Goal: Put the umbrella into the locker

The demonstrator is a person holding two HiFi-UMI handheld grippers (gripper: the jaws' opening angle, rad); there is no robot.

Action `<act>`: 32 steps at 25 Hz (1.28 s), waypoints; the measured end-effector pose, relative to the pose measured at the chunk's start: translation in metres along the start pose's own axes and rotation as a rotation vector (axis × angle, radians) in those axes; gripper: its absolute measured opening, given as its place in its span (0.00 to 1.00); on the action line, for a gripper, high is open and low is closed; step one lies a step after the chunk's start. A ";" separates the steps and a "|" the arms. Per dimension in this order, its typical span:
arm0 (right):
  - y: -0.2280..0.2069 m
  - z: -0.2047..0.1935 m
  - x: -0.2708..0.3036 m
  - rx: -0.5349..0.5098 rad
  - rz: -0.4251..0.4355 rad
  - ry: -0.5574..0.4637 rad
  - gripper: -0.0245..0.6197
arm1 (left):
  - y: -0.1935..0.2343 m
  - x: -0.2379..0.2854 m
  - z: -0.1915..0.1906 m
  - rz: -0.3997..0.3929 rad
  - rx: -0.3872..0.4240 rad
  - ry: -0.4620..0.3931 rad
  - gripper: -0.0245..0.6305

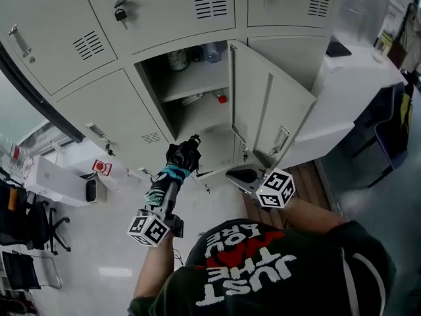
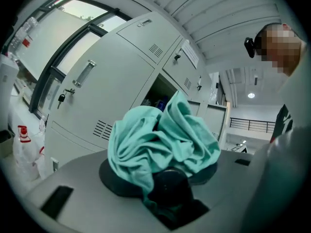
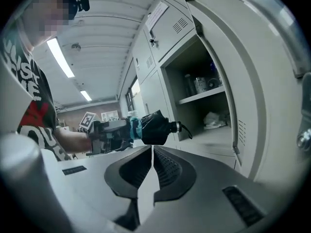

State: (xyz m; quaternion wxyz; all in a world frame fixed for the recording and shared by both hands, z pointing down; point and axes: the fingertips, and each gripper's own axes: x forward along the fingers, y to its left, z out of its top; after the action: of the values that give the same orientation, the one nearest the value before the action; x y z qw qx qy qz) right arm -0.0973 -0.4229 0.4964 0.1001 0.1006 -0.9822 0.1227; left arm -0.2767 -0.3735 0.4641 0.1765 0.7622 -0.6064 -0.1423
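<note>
In the head view a folded umbrella (image 1: pixel 181 160), black with teal fabric, points at the open locker compartment (image 1: pixel 197 117). My left gripper (image 1: pixel 168 180) is shut on it just outside the opening. Seen from the left gripper view, the umbrella's bunched teal cloth (image 2: pixel 165 137) fills the space between the jaws, with the locker opening (image 2: pixel 158 95) beyond. My right gripper (image 1: pixel 245 175) sits low beside the swung-out locker door (image 1: pixel 270 110), holding nothing. The right gripper view shows that gripper (image 3: pixel 153 152) shut and empty, with the umbrella (image 3: pixel 155 127) and the left gripper (image 3: pixel 109 135) ahead of it.
Bottles and jars (image 1: pixel 179 59) stand on the compartment's upper shelf, and a red-capped item (image 1: pixel 222 99) lies below it. Keys hang in a neighbouring locker door (image 1: pixel 120 13). A white box (image 1: pixel 59 180) and a chair (image 1: pixel 29 226) stand at the left, a white cabinet (image 1: pixel 358 84) at the right.
</note>
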 end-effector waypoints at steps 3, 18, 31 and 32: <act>-0.006 0.001 0.010 -0.018 -0.033 -0.001 0.10 | 0.010 0.018 0.002 -0.022 0.052 0.014 0.36; -0.015 -0.012 0.035 0.039 -0.092 0.035 0.10 | 0.020 0.110 0.015 -0.019 0.445 0.096 0.36; -0.023 -0.021 0.032 0.049 -0.077 0.044 0.10 | 0.014 0.206 0.009 0.067 0.518 0.084 0.36; -0.024 -0.022 0.032 0.050 -0.076 0.044 0.10 | 0.015 0.212 0.008 0.071 0.520 0.084 0.36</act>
State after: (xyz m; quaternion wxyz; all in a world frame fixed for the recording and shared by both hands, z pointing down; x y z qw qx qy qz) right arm -0.1190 -0.4451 0.5298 0.1236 0.1376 -0.9719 0.1457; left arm -0.2453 -0.5843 0.4628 0.0045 0.7653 -0.6413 0.0562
